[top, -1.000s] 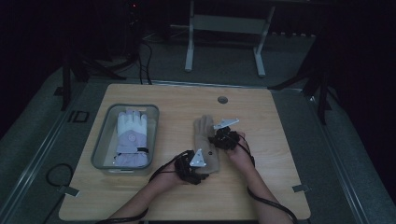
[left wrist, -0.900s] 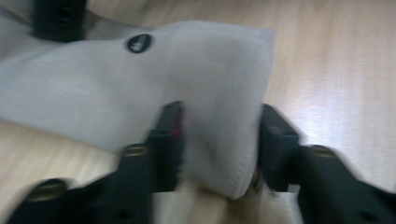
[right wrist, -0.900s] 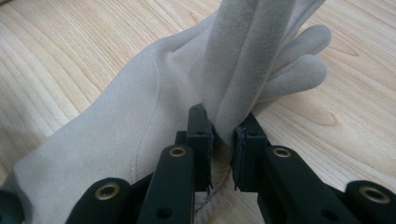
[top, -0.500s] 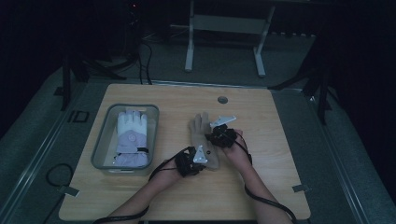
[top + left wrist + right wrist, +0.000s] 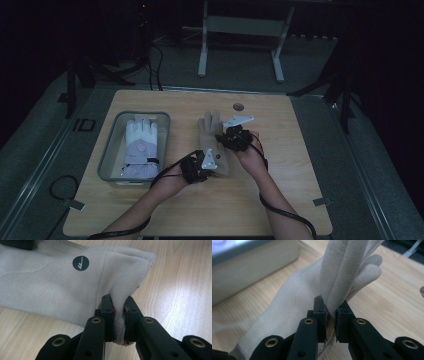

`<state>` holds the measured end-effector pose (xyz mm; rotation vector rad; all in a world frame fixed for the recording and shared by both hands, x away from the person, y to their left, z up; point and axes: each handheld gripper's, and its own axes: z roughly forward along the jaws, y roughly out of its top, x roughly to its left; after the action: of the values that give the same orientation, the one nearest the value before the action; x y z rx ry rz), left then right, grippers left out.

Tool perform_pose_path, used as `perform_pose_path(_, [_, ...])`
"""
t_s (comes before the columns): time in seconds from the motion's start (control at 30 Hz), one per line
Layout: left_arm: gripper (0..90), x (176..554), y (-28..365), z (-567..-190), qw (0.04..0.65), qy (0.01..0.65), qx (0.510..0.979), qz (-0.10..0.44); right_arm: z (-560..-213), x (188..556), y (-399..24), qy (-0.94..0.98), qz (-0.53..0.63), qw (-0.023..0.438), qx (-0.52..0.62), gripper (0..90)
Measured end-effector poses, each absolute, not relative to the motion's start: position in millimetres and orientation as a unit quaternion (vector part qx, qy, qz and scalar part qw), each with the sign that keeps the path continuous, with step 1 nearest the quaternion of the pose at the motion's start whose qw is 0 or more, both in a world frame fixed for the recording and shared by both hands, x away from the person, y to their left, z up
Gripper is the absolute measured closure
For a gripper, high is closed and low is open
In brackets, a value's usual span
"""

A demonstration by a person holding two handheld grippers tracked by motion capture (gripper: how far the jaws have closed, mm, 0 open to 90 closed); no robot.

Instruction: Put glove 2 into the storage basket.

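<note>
Since earlier frame: left gripper point(image 5: 119, 315) jaws closed onto cuff corner of beige glove point(image 5: 212, 142); both hands raised slightly. Right gripper point(image 5: 332, 316) clamped on fabric at glove's finger end. Glove held near table point(image 5: 280, 200) centre, right of tray point(image 5: 107, 155) containing white glove point(image 5: 140, 145). Risk judged: thin pinches may be slipped by fabric if grippers are pulled apart, so glove dropped or lifted unevenly.

Black tool point(image 5: 119, 322) jaws, brass rivets, trailing cables
</note>
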<state>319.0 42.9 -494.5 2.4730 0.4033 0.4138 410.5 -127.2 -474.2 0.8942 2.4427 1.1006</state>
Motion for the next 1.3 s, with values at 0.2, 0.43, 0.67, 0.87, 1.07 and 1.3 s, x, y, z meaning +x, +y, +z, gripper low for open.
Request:
perform_pose_path(0.2, [81.7, 316, 55, -482, 0.288, 0.148, 0.933, 0.159, -462, 408, -115, 0.857, 0.39, 0.16, 0.297, 81.5])
perform_pose_path(0.43, [81.7, 311, 71, -469, 0.278, 0.151, 0.934, 0.164, -453, 407, -102, 0.855, 0.403, 0.15, 0.29, 81.5])
perform_pose_path(0.67, [81.7, 306, 91, -453, 0.261, 0.152, 0.937, 0.177, -437, 404, -78, 0.856, 0.412, 0.153, 0.273, 81.4])
perform_pose_path(0.87, [81.7, 300, 110, -443, 0.251, 0.159, 0.936, 0.188, -429, 405, -56, 0.856, 0.42, 0.141, 0.266, 81.4])
perform_pose_path(1.07, [81.6, 296, 133, -439, 0.245, 0.17, 0.936, 0.189, -426, 405, -34, 0.858, 0.425, 0.135, 0.257, 81.4])
perform_pose_path(1.3, [81.7, 292, 158, -438, 0.234, 0.19, 0.934, 0.192, -422, 404, 0, 0.863, 0.424, 0.131, 0.24, 81.4])
